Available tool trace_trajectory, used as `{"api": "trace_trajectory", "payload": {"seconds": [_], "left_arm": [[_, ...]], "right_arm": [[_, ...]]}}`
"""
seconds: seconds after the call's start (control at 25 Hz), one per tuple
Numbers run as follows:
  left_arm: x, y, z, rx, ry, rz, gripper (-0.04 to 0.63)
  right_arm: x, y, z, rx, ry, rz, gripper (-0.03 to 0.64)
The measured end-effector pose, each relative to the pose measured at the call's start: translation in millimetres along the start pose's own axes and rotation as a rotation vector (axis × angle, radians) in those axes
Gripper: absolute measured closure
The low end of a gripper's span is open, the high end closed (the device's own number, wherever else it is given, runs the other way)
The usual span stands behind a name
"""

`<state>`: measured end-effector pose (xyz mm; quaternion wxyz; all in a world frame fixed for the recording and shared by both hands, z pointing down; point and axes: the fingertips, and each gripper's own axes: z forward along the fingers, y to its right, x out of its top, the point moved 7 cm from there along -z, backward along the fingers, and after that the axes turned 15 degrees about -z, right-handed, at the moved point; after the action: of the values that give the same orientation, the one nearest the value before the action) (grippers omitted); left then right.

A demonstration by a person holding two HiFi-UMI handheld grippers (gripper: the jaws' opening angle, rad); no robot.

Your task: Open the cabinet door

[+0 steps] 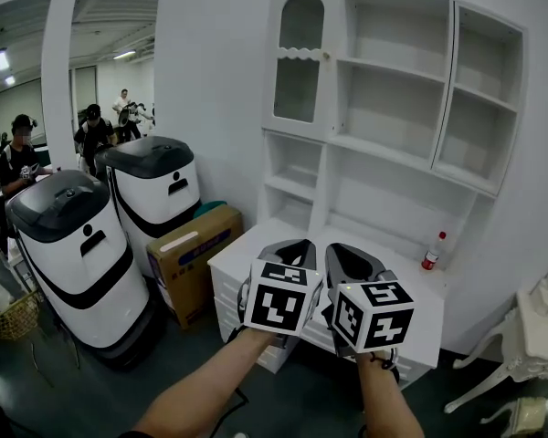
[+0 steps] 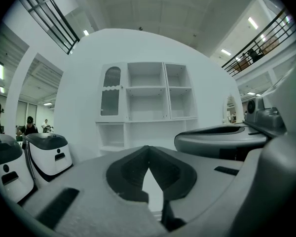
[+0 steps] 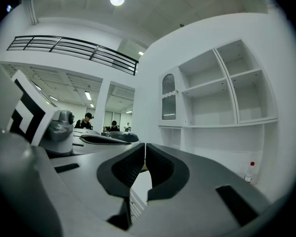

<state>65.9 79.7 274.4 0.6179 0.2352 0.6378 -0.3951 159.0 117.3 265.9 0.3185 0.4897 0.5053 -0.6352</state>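
The white cabinet [image 1: 393, 108] stands against the wall, and its arched glass door [image 1: 300, 57] at the upper left is closed. Both grippers are held level, side by side, in front of the low drawer unit [image 1: 233, 276], well short of the door. My left gripper [image 1: 292, 247] is shut with nothing in it, and so is my right gripper [image 1: 352, 258]. In the left gripper view the door [image 2: 111, 93] is far ahead, above the shut jaws [image 2: 148, 149]. From the right gripper view the door [image 3: 169, 97] shows beyond the shut jaws [image 3: 145, 147].
A red-capped bottle [image 1: 431, 251] stands on the cabinet's counter at the right. Two white-and-black machines [image 1: 73, 245] and a cardboard box [image 1: 196, 254] stand to the left. A white ornate table [image 1: 539, 327] is at the far right. People stand in the background at the left.
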Motion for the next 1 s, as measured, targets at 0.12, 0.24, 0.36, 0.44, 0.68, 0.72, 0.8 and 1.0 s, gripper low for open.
{"api": "trace_trajectory", "payload": {"seconds": [0.12, 0.24, 0.36, 0.44, 0.68, 0.72, 0.8, 1.0], "left_arm": [[8, -20, 20, -0.024, -0.008, 0.002, 0.584], [13, -40, 40, -0.046, -0.014, 0.004, 0.584], [21, -61, 58, -0.066, -0.02, 0.001, 0.584], [25, -73, 68, -0.081, -0.021, 0.006, 0.584], [33, -107, 86, -0.111, -0.024, 0.016, 0.584], [34, -112, 88, -0.112, -0.024, 0.017, 0.584], [34, -120, 92, -0.114, -0.025, 0.018, 0.584], [34, -136, 105, -0.118, -0.032, 0.012, 0.584]], "right_arm": [[0, 0, 29, -0.017, -0.018, -0.004, 0.595], [-1, 1, 57, -0.035, -0.035, -0.001, 0.595], [0, 1, 84, -0.05, -0.047, 0.0, 0.595], [0, 2, 101, -0.063, -0.055, 0.002, 0.595], [3, -7, 140, -0.089, -0.054, 0.003, 0.595], [2, -8, 145, -0.091, -0.055, 0.005, 0.595], [0, -10, 154, -0.093, -0.057, 0.013, 0.595], [-1, -9, 175, -0.094, -0.058, 0.014, 0.595]]}}
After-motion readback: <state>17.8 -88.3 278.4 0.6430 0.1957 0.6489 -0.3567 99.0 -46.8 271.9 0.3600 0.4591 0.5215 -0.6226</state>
